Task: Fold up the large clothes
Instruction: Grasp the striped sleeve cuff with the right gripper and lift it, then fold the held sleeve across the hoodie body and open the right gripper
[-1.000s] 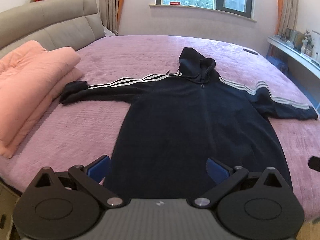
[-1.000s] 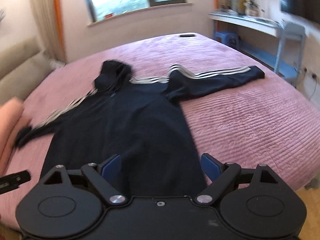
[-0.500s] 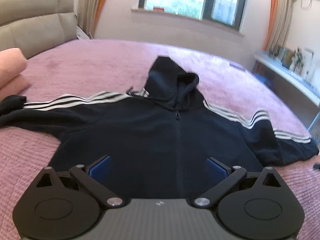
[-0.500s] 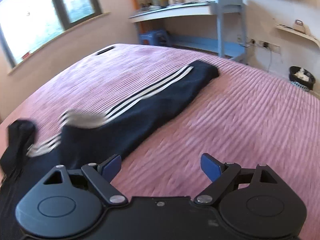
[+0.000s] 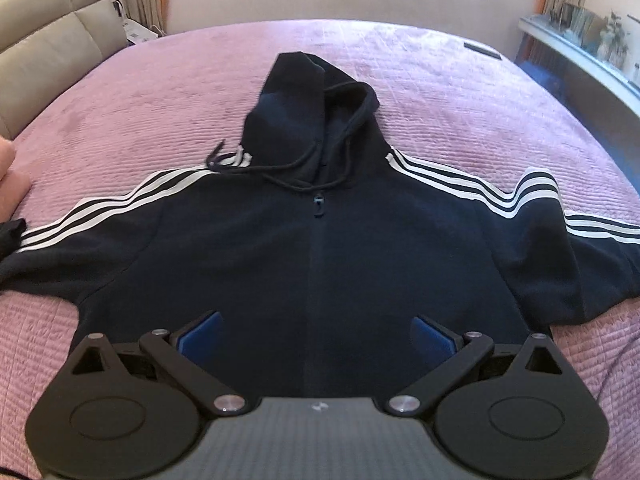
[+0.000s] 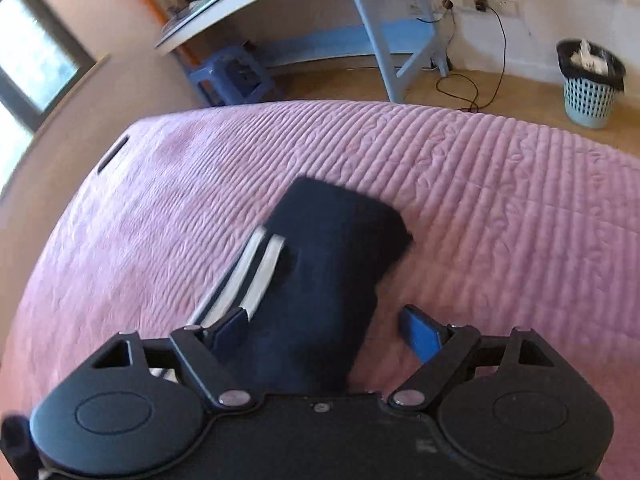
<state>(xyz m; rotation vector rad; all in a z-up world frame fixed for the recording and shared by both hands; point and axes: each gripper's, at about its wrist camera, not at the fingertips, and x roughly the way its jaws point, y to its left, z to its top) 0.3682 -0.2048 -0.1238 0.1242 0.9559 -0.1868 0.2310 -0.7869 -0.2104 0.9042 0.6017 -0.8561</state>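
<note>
A dark navy zip hoodie (image 5: 320,248) with white sleeve stripes lies face up on the pink bed, arms spread and hood (image 5: 308,120) pointing away. My left gripper (image 5: 318,334) is open, hovering over the hoodie's chest, holding nothing. In the right wrist view, the hoodie's right sleeve (image 6: 320,280) lies flat, its cuff (image 6: 344,216) pointing away. My right gripper (image 6: 326,330) is open just above that sleeve, with the sleeve running between its blue fingers (image 6: 420,332).
The pink quilted bedspread (image 5: 460,92) (image 6: 500,200) covers the bed. A beige headboard (image 5: 52,40) is at left. Beyond the bed's right edge are a blue desk (image 6: 380,36), blue stool (image 6: 228,76), floor cables (image 6: 472,92) and wastebasket (image 6: 590,84).
My left gripper moved forward over the hoodie toward the chest and hood. My right gripper swung right and advanced along the right sleeve to near its cuff.
</note>
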